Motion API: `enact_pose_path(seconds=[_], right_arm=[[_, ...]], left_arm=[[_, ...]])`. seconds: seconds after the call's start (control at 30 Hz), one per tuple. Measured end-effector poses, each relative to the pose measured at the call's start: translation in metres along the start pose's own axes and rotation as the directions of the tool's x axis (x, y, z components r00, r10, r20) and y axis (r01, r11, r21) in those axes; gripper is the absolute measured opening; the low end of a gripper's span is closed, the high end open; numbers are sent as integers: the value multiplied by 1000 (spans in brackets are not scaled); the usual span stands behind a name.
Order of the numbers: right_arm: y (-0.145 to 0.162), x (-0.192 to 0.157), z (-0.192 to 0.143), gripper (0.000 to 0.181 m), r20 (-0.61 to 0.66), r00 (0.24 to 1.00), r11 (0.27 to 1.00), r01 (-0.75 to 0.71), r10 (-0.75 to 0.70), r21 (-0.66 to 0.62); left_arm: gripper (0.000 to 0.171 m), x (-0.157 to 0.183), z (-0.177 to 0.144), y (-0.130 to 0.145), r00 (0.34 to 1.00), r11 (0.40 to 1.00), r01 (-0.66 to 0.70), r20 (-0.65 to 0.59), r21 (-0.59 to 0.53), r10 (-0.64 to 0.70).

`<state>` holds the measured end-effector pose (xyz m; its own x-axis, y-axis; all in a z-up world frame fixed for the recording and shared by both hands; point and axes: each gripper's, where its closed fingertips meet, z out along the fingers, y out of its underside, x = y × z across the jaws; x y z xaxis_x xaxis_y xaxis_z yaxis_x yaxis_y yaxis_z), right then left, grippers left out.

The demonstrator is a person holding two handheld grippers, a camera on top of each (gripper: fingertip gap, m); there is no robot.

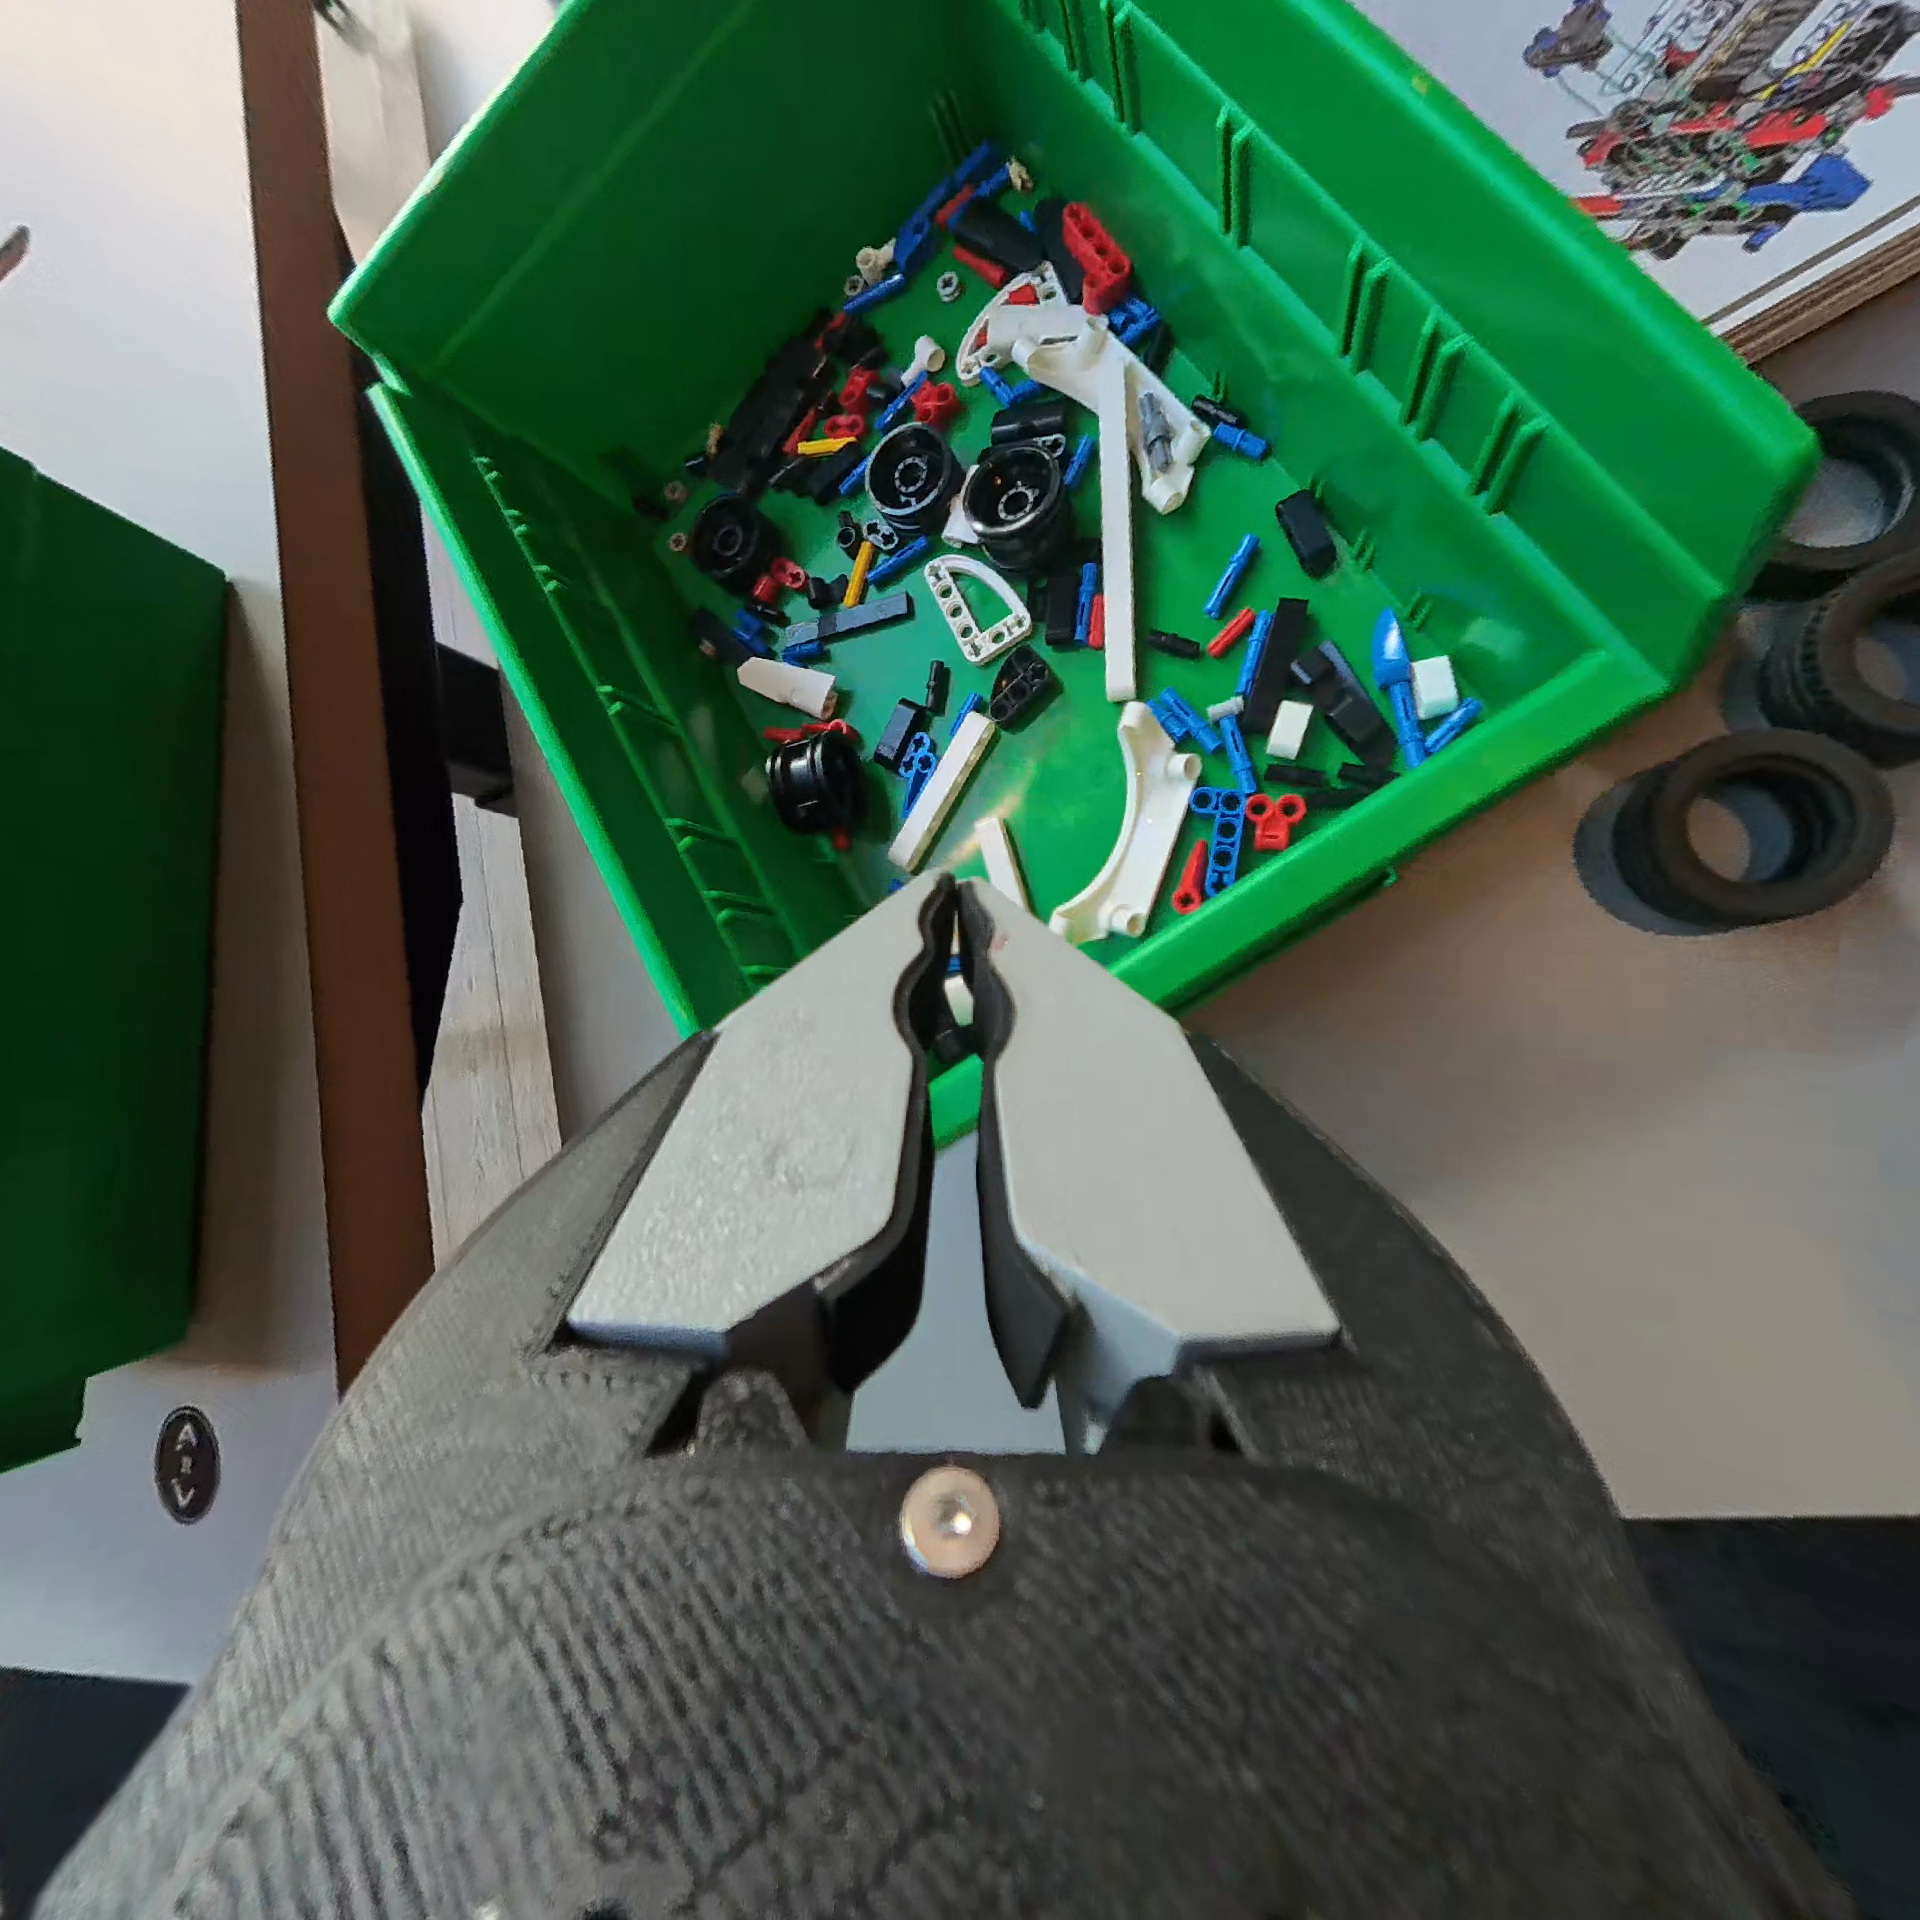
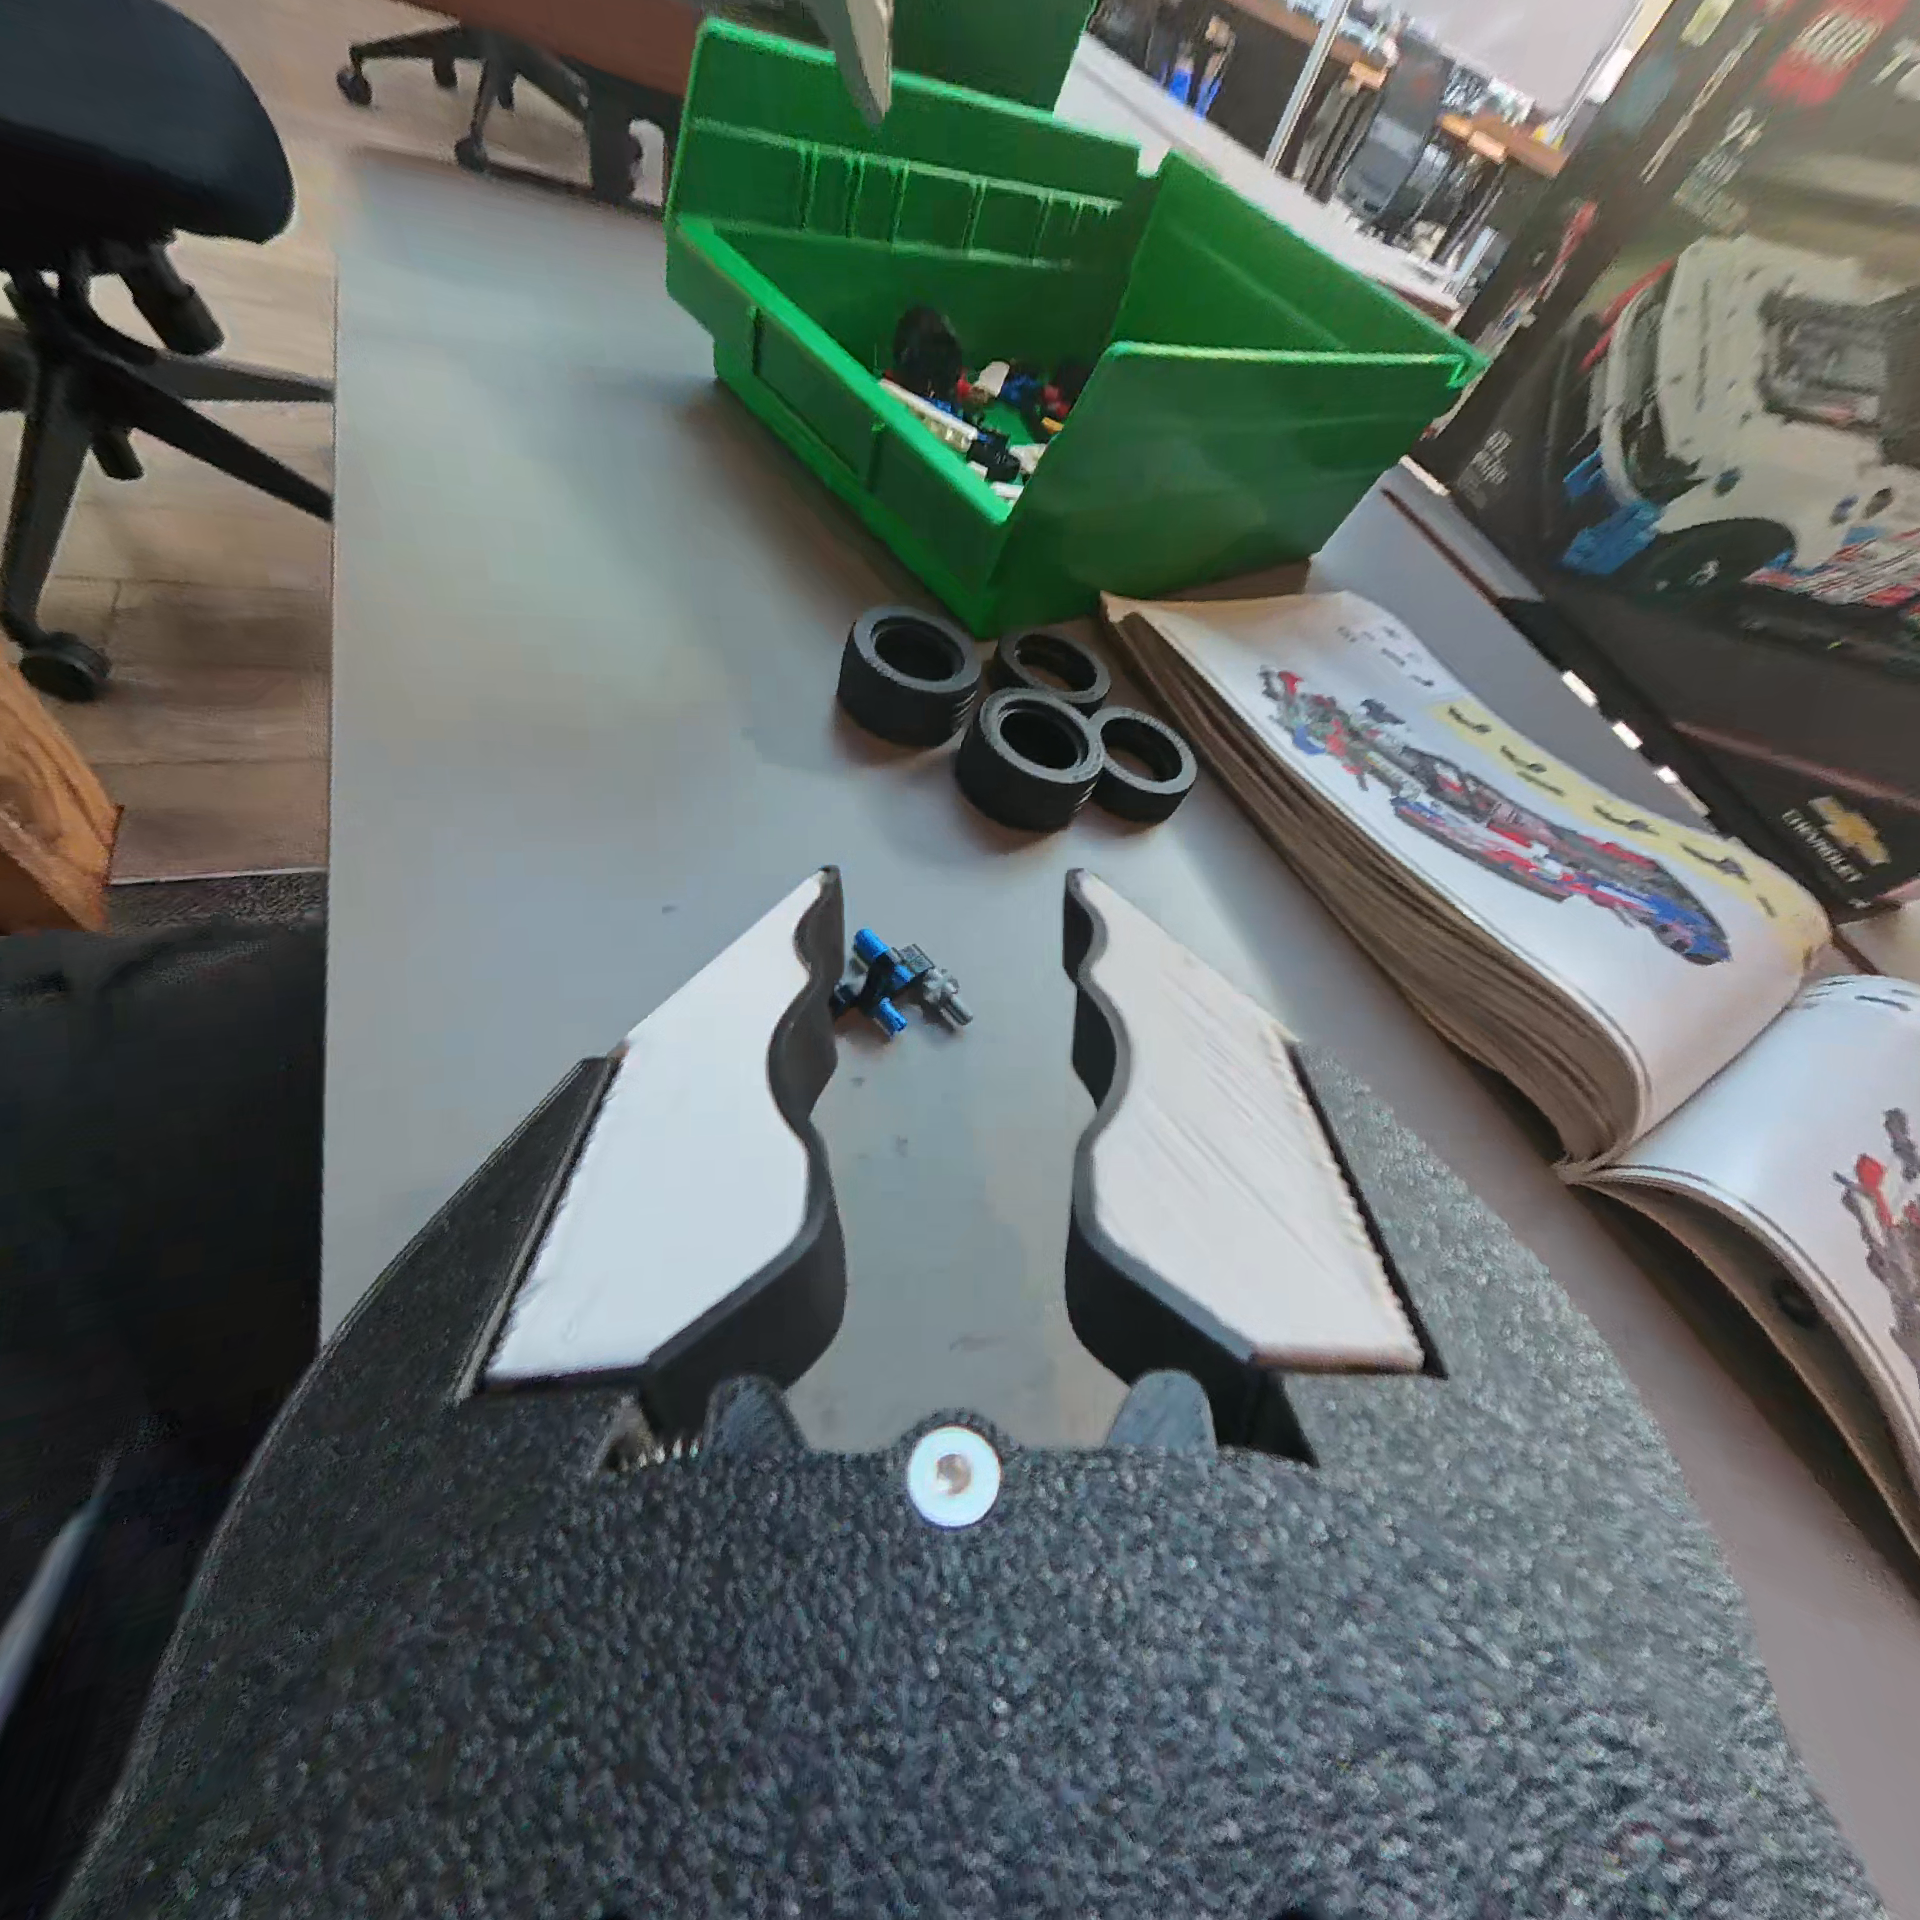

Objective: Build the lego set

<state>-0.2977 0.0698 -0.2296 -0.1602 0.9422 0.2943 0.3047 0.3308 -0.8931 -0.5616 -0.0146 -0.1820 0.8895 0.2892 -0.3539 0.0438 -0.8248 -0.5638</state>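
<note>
My left gripper hangs over the near rim of the green parts bin, its fingers pressed almost together. Something small, white and black, shows in the hollow between them, but I cannot tell whether it is pinched there or just lies in the bin behind. Below, on the bin floor, loose pieces are scattered: black wheel hubs, blue pins, red connectors, and long white panels toward the right.

My right gripper is spread wide, low over the grey table. Between its fingers, closer to the left one, lies a small subassembly: blue pins through a black connector with a grey axle piece at its right end. Farther off stand four black rubber tyres in a cluster, just this side of the bin. To the right the instruction booklet lies open, with the set's box standing beyond it.

I judge the subassembly very light, stiff and slick, apt to skid or twist if squeezed on the round pins. I would close across the flat sides of the black connector, gently, keeping the pin ends clear.
</note>
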Motion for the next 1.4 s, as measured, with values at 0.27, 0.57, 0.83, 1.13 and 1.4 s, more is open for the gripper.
enact_pose_path(seconds=[0.27,0.57,0.83,1.13,1.4], right_arm=[[-11,11,-8,41,-35,999,995,-28,32,94],[-6,7,-2,38,-31,1000,999,-2,3,45],[-7,7,-2,30,-22,1000,998,10,-9,60],[-11,10,-5,26,0,999,995,-36,37,92],[-13,12,-8,23,-8,999,993,-40,41,113]], left_arm=[[0,3,-28,-10,990,983,141,-28,119,-138],[0,3,38,-37,977,984,-173,-132,-31,167],[13,-37,144,-28,844,753,-527,-343,-393,412],[13,-47,170,-20,815,713,-568,-403,-411,416],[10,-48,160,-34,854,793,-477,-412,-378,317]])
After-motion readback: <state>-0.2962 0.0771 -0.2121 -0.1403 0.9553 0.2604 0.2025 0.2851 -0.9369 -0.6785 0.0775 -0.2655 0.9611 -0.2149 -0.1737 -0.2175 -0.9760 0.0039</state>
